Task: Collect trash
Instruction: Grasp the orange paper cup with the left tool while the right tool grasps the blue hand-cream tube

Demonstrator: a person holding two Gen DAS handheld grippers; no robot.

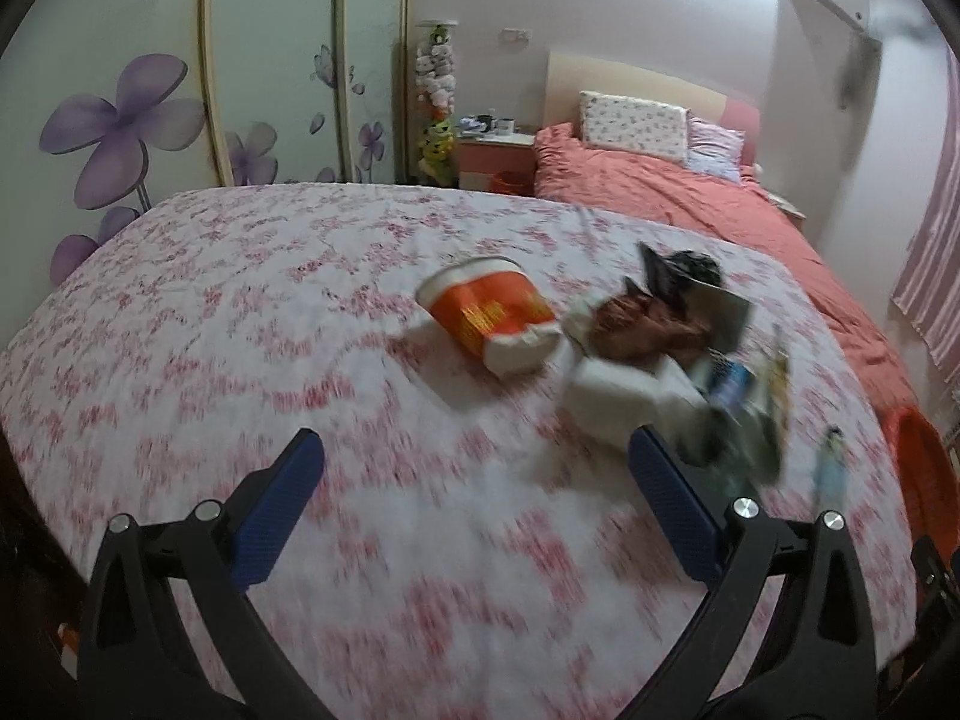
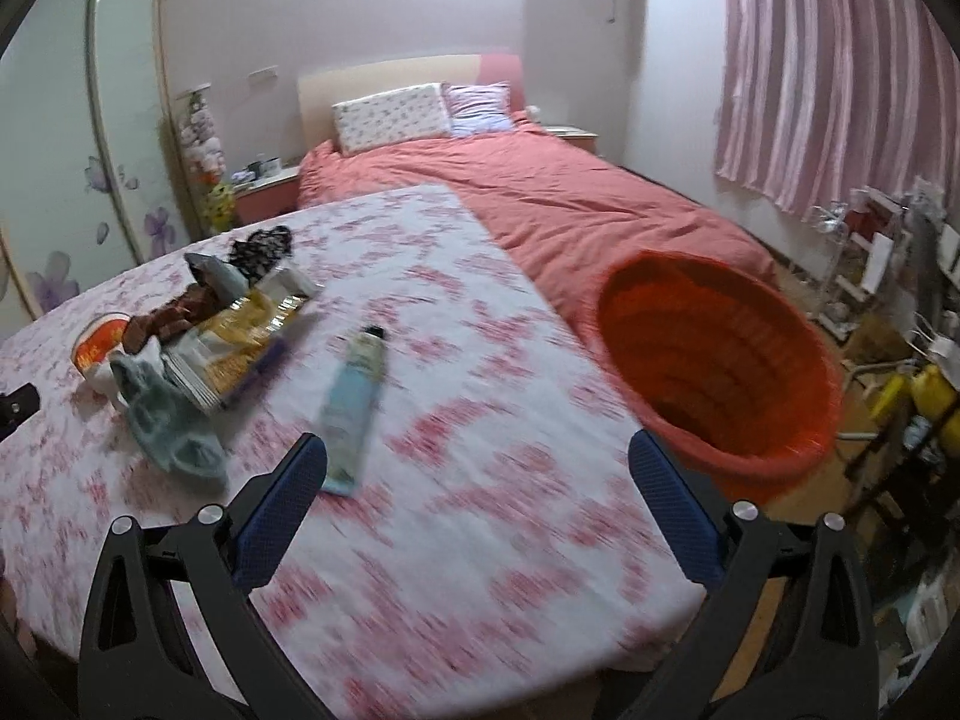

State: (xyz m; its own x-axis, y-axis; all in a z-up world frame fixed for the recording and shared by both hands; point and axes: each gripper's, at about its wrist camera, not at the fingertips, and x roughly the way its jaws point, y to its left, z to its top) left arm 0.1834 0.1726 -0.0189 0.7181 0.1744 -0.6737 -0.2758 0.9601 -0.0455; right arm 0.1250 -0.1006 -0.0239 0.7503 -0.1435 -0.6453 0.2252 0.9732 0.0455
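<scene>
Ahead of left hand-held gripper (image 1: 474, 468), spread, empty: trash pile (image 1: 660, 336) on table (image 1: 240, 312). Right hand-held gripper (image 2: 477, 468) spread, empty; tube (image 2: 351, 408) just ahead-left, orange basket (image 2: 720, 360) ahead-right.

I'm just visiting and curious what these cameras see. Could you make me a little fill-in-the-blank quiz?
1. The light blue tube lies on the floral ____.
2. The basket beside the table is ____ in colour.
3. The jaws of the left gripper and the right gripper are both ____.

Missing words: tablecloth; orange; open
</scene>
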